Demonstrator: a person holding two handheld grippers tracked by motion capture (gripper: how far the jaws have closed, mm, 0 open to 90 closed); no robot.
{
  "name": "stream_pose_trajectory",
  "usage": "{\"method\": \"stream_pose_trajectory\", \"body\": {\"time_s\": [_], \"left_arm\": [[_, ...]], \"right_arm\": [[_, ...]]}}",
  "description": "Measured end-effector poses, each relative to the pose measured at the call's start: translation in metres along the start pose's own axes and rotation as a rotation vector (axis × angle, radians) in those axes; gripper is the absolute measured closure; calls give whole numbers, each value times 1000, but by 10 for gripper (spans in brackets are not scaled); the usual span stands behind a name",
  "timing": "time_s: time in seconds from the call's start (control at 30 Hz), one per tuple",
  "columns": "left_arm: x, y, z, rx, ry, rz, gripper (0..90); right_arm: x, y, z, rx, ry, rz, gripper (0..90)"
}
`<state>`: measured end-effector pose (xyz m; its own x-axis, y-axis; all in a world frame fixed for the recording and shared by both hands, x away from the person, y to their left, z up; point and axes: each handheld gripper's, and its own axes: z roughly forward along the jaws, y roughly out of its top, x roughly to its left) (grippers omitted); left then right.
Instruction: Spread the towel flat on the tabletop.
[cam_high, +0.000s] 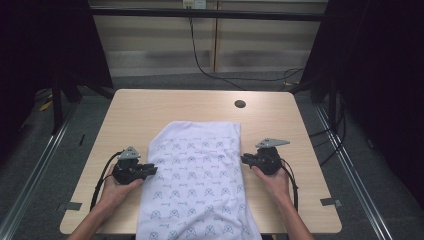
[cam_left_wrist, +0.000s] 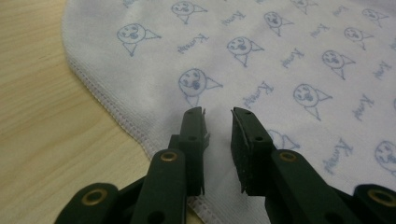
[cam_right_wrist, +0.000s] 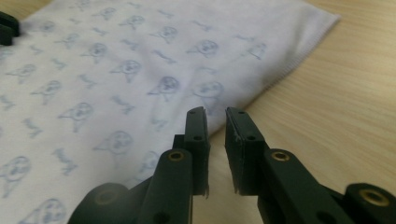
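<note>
The white cloth (cam_high: 197, 180) is lying flat down the middle of the table, running from about the table's centre toward the near edge and hanging over it a bit. It's soft knit-looking fabric, printed all over with little pale blue cartoon faces and small scribbly words, and it's got a neat stitched hem along the edges with rounded corners at the far end. A few gentle wrinkles are showing, otherwise it's sitting pretty smooth. The left gripper (cam_high: 152, 170) is hovering right at the cloth's left edge, and in the left gripper view (cam_left_wrist: 218, 122) its black jaws are standing a narrow gap apart above the fabric, just inside the hem, with nothing pinched between the ridged pads. The right gripper (cam_high: 244, 159) is sitting at the cloth's right edge, and in the right gripper view (cam_right_wrist: 215, 120) its jaws are also standing slightly apart, empty, hanging over the hem where cloth meets wood. The table (cam_high: 150, 107) is light wood-grain laminate, rectangular with rounded corners, with a round dark cable hole (cam_high: 240, 104) near the far edge. Grey carpet-like floor is surrounding it.
</note>
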<state>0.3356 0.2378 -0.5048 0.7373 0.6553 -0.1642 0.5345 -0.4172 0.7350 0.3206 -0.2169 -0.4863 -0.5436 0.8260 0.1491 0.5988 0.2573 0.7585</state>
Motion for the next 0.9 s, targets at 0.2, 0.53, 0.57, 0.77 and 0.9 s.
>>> {"method": "stream_pose_trajectory", "body": {"time_s": [0.2,0.53,0.57,0.77,0.9], "left_arm": [[5,-1,0,-12,-10,-21,758],[6,-1,-2,-9,-12,-36,737],[6,-1,-2,-9,-12,-36,737],[6,-1,-2,-7,-10,-38,735],[7,-1,-1,-13,-17,-44,735]], "right_arm": [[0,-3,22,14,4,-5,694],[34,-14,-5,43,71,-99,720],[34,-14,-5,43,71,-99,720],[47,-41,-24,99,67,-158,701],[49,-43,-18,110,45,-174,642]]}}
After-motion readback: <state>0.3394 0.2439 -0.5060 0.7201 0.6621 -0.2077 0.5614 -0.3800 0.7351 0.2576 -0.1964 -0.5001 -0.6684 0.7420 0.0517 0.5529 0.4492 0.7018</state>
